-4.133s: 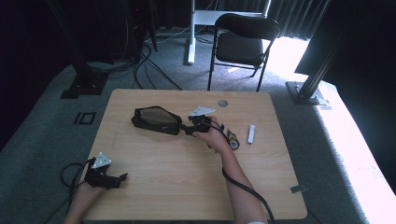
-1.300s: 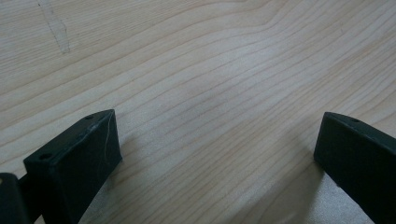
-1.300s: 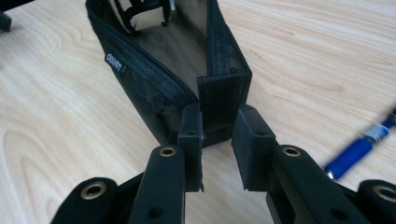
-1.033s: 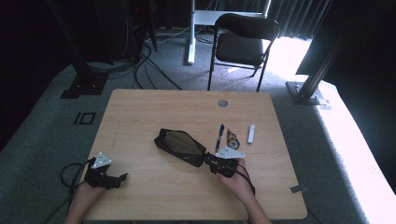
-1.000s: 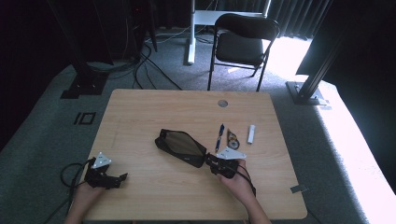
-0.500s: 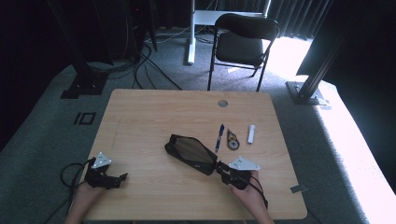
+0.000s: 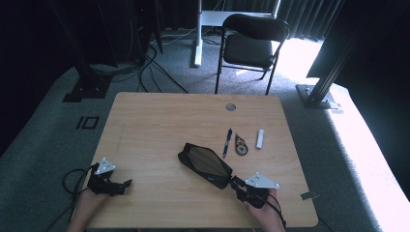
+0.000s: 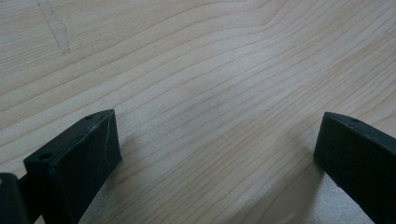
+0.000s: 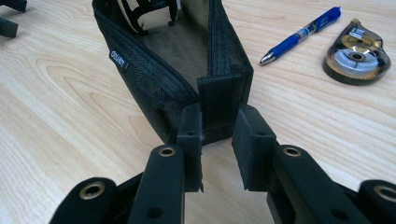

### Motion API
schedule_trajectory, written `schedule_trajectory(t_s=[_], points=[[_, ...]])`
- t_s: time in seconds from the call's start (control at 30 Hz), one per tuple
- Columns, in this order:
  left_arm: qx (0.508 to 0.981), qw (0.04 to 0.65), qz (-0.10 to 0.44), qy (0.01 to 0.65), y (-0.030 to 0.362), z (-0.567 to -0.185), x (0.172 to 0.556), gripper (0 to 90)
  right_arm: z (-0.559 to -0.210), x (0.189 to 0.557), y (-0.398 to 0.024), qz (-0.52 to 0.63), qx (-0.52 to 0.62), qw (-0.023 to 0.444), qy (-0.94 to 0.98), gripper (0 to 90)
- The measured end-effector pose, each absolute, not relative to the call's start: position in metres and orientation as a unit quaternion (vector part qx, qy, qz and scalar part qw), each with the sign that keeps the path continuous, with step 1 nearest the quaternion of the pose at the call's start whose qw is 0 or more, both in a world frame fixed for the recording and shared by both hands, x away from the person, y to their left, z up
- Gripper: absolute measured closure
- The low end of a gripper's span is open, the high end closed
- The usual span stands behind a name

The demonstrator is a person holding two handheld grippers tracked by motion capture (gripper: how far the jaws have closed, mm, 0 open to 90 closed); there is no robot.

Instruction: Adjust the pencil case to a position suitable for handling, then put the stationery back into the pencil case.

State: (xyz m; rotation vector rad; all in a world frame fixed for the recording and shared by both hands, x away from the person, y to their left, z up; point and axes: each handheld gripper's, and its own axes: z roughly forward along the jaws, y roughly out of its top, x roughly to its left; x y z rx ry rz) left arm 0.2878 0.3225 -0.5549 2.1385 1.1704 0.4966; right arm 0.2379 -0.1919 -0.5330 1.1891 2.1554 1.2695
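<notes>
Black mesh zip pouch (image 9: 182, 56) lies on light wooden table (image 7: 154, 125), near front right, end tab clamped between jaws of right gripper (image 9: 217, 135). Left gripper (image 8: 215, 154) rests at front left, jaws spread wide, nothing between. Blue pen (image 9: 299, 35), round correction-tape dispenser (image 9: 357, 53), white stick (image 7: 260, 138) just beyond pouch.

From above, your right gripper (image 7: 235, 183) covers the pouch's (image 7: 205, 164) near end, so the grip there can't be made out. In the right gripper view the pouch (image 9: 177, 56) runs off the top edge. The tape roller's (image 7: 241, 144) label is too small to read. The left gripper's (image 8: 215, 154) body is cut off below.
</notes>
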Motion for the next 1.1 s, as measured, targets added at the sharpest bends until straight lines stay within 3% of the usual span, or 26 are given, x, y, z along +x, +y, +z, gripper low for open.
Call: schedule_trajectory(t_s=[0.53, 0.73, 1.1], points=[[0.814, 0.321, 0.189, 0.446, 0.323, -0.555, 0.288, 0.6, -0.533, 0.230, -0.199, 0.450, 0.422, 0.184, 0.765, 72.7], [0.814, 0.321, 0.189, 0.446, 0.322, -0.555, 0.288, 0.6, -0.531, 0.228, -0.198, 0.443, 0.405, 0.171, 0.781, 61.2], [0.814, 0.321, 0.189, 0.446, 0.323, -0.555, 0.288, 0.6, -0.532, 0.233, -0.224, 0.435, 0.436, 0.196, 0.763, 57.8]])
